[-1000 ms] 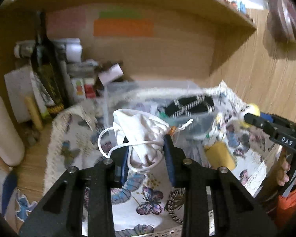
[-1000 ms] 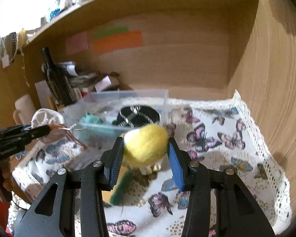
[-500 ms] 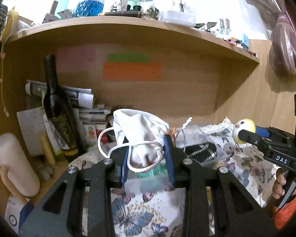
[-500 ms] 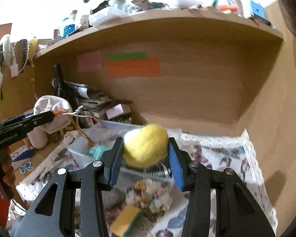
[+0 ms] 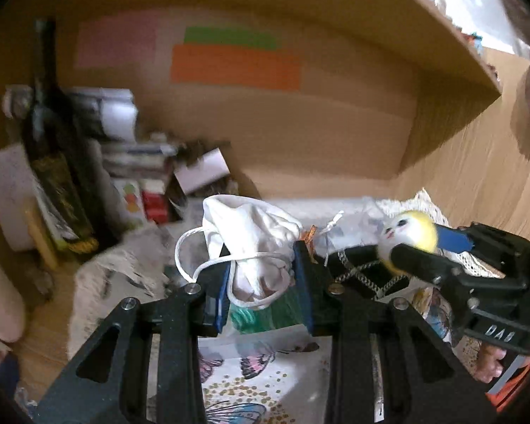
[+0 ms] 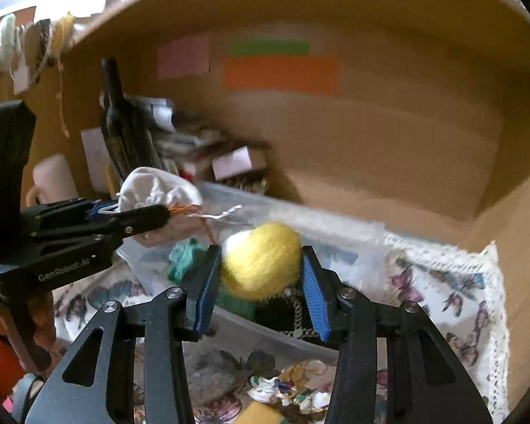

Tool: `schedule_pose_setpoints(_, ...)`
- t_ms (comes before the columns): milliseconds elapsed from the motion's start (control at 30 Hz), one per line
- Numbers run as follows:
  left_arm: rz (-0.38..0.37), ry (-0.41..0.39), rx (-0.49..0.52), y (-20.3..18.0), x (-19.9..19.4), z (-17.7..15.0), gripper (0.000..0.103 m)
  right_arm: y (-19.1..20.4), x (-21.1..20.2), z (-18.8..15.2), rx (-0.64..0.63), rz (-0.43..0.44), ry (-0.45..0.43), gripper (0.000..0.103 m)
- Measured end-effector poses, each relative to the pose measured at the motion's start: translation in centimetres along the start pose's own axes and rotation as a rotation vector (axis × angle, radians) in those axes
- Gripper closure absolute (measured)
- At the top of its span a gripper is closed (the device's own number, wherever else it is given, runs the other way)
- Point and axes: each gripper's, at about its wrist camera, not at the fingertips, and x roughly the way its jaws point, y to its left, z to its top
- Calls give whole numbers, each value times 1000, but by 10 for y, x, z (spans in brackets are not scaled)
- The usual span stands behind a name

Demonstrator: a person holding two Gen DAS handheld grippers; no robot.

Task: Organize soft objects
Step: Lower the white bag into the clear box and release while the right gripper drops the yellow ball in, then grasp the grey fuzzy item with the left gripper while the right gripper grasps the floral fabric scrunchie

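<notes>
My left gripper (image 5: 265, 282) is shut on a white drawstring pouch (image 5: 254, 233) and holds it above the near edge of a clear plastic bin (image 6: 335, 226). The pouch also shows in the right wrist view (image 6: 159, 187). My right gripper (image 6: 259, 275) is shut on a yellow fuzzy chick toy (image 6: 261, 261), held over the bin; the toy's face shows in the left wrist view (image 5: 406, 233). Inside the bin lie a teal soft item (image 6: 183, 258) and a black plaid fabric piece (image 5: 364, 275).
A butterfly-print cloth (image 6: 452, 282) covers the desk inside a wooden alcove. A dark bottle (image 5: 49, 162), papers and small boxes (image 5: 208, 169) crowd the back left. A yellow sponge (image 6: 261, 413) and a floral scrap (image 6: 293, 385) lie on the cloth in front of the bin.
Both grippers have moved forward and down over the bin with their loads still held. The views have tilted down from the shelf top toward the bin.
</notes>
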Motion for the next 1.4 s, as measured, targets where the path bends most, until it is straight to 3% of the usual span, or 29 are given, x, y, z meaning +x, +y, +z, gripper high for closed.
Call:
schedule_pose_setpoints(300, -56, 172, 0, 2, 52, -22, 71, 0, 32, -14, -47, -53, 122, 62)
schedule_pose_setpoints(467, -45, 177, 36, -5, 53, -27, 65, -5, 41, -13, -24, -52, 156, 61)
schedule_pose_setpoints(700, -71, 190, 4, -1, 45, -27, 49, -8, 25, -12, 1, -41, 108, 39)
schedule_pose_setpoints(800, -75, 172, 5, -2, 36, -26, 43, -7, 14, -10, 6, -41, 78, 39)
schedule_pose_setpoints(933, -66, 124, 37, -8, 17, -23, 26, -7, -10, -5, 16, -51, 23, 38)
schedule_pose_setpoints(1133, -24, 32, 99, -22, -16, -20, 1, -16, -43, -7, 50, -86, -63, 22)
schedule_pose_setpoints(1267, 23, -11, 124, -27, -30, -24, 1, -25, -53, -20, 73, -107, -57, 22)
schedule_pose_setpoints(1400, 1, 24, 117, -28, -29, -31, 0, -35, -53, -35, 109, -115, -15, 21)
